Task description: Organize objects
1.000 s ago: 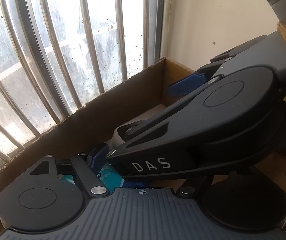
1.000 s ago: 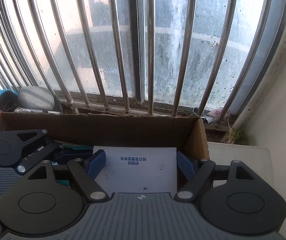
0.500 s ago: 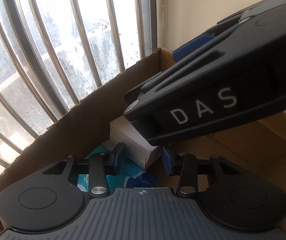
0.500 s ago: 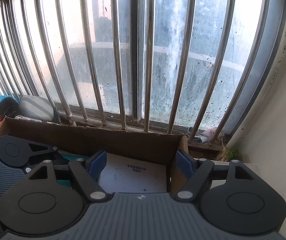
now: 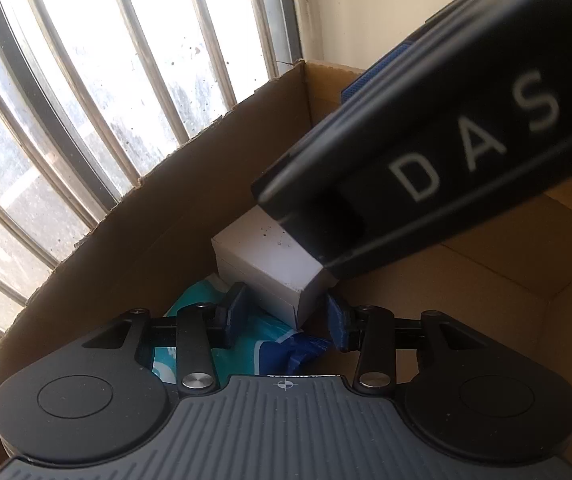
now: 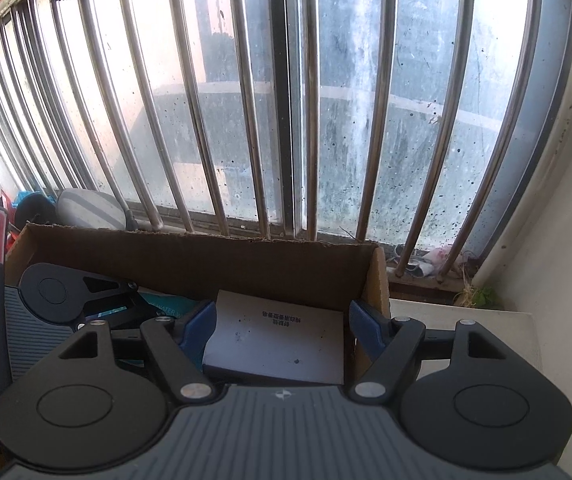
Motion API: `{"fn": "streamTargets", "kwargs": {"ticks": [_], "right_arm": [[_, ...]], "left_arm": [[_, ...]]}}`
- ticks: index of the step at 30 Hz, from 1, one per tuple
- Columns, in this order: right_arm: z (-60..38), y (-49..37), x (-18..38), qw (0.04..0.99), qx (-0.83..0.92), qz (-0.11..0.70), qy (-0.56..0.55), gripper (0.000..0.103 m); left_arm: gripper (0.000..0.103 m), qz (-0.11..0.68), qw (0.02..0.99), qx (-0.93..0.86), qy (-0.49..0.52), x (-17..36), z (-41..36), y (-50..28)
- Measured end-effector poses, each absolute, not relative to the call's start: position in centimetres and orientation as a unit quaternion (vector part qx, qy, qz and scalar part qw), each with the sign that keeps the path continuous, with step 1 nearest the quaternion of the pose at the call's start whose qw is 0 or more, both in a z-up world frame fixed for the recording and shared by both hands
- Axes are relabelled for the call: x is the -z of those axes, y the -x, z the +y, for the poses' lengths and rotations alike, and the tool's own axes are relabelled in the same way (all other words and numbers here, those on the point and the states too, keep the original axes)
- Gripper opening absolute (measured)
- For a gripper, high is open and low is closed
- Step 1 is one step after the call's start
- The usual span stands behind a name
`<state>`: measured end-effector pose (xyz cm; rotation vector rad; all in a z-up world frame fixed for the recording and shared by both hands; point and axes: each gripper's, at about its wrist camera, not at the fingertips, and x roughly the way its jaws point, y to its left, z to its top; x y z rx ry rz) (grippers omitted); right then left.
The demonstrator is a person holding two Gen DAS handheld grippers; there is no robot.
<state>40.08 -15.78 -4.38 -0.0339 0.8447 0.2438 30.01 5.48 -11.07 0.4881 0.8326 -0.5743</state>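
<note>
A white box (image 5: pixel 270 264) lies inside a brown cardboard box (image 5: pixel 166 208) by the barred window, resting partly on a teal and blue packet (image 5: pixel 270 344). My left gripper (image 5: pixel 286 318) is open, its blue pads on either side of the white box's near corner, apart from it. My right gripper (image 6: pixel 282 326) is open above the white box (image 6: pixel 278 340), pads wide on either side and clear of it. The right gripper's black body (image 5: pixel 445 152) crosses over the white box in the left wrist view. The left gripper's body (image 6: pixel 70 300) shows at left in the right wrist view.
Metal window bars (image 6: pixel 246 100) stand right behind the cardboard box's far wall (image 6: pixel 206 256). A cream wall (image 6: pixel 557 240) is at the right. A white ledge (image 6: pixel 465 328) lies right of the box. Clutter and a grey rounded object (image 6: pixel 90 210) sit at the left sill.
The right gripper has lifted up off the white box, which stays in the cardboard box. The left gripper has closed partway and pulled back, showing the white box and teal packet.
</note>
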Motion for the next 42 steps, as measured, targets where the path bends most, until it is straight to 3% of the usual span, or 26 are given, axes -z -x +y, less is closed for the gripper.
{"fn": "streamTargets", "kwargs": {"ticks": [3,6,8,9,14,15,16,18,21,24,26,27,28,37,42], "right_arm": [[-16.3,-40.1,4.2,0.905,-0.119,0.409,0.014,0.076],[-16.8,-39.9,4.0,0.904,-0.126,0.409,-0.002,0.076],[-17.0,-39.8,3.7,0.905,-0.127,0.405,-0.01,0.076],[-17.1,-39.7,3.6,0.907,-0.126,0.402,-0.014,0.076],[-17.0,-39.5,3.5,0.907,-0.129,0.401,-0.016,0.076],[-17.0,-39.5,3.6,0.906,-0.13,0.402,-0.017,0.076],[-17.0,-39.5,3.7,0.905,-0.131,0.403,-0.02,0.076],[-17.1,-39.6,4.0,0.904,-0.132,0.407,-0.022,0.076],[-17.2,-39.6,4.2,0.903,-0.135,0.407,-0.018,0.076],[-17.4,-39.5,4.1,0.904,-0.138,0.404,-0.027,0.076],[-17.6,-39.5,4.0,0.904,-0.14,0.403,-0.034,0.076],[-17.6,-39.5,4.0,0.904,-0.14,0.402,-0.036,0.076],[-17.6,-39.5,4.0,0.904,-0.14,0.402,-0.036,0.076],[-17.6,-38.8,4.0,0.905,-0.144,0.401,-0.028,0.076],[-17.5,-38.7,4.1,0.903,-0.146,0.402,-0.026,0.076]], "left_arm": [[0.049,0.398,0.853,0.276,-0.196,10.2,6.7,-29.8],[0.063,0.393,0.865,0.279,-0.141,8.7,8.4,-29.7],[0.055,0.371,0.871,0.293,-0.132,7.9,9.0,-29.2],[0.037,0.379,0.867,0.297,-0.129,7.9,9.1,-29.3],[0.033,0.395,0.87,0.269,-0.124,8.6,10.0,-29.7],[0.028,0.406,0.866,0.265,-0.127,9.1,10.3,-29.8],[0.016,0.415,0.861,0.262,-0.136,9.8,9.6,-30.4],[0.016,0.392,0.87,0.263,-0.141,10.1,7.4,-30.6],[0.018,0.383,0.875,0.257,-0.144,9.8,7.3,-30.2],[0.026,0.374,0.874,0.268,-0.157,9.3,7.4,-29.3],[0.045,0.364,0.875,0.275,-0.163,9.1,7.7,-28.5],[0.06,0.36,0.876,0.277,-0.164,9.1,7.8,-28.2],[0.063,0.357,0.875,0.28,-0.168,9.2,7.9,-27.9],[0.055,0.361,0.853,0.269,-0.264,12.5,6.1,-25.9],[0.051,0.36,0.854,0.261,-0.269,12.7,6.4,-25.1]]}}
